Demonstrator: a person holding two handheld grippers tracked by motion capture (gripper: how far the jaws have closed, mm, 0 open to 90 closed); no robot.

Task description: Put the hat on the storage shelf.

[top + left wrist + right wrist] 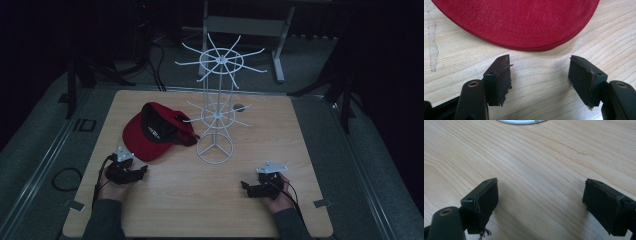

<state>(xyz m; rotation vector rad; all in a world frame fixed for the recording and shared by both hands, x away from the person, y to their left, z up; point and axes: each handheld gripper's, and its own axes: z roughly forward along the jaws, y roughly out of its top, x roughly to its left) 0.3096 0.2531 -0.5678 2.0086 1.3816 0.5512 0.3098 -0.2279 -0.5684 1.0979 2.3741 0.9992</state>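
Two grippers rest low on the wooden table (260, 125), jaws spread with nothing between them. From the right gripper (246, 186), the white wire rack (216, 100) stands at eleven o'clock, well apart. From the left gripper (144, 170), the red cap (150, 131) lies near at twelve o'clock, its brim just beyond the pads (499, 77), not touching.

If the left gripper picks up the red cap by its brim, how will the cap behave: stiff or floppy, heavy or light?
The red cap is stitched fabric, so it is probably light. Its brim lies flat with a smooth curve and rows of stitching, so it likely stays fairly stiff in a pinch. The crown looks soft and may sag. The open left gripper sits just short of the brim.
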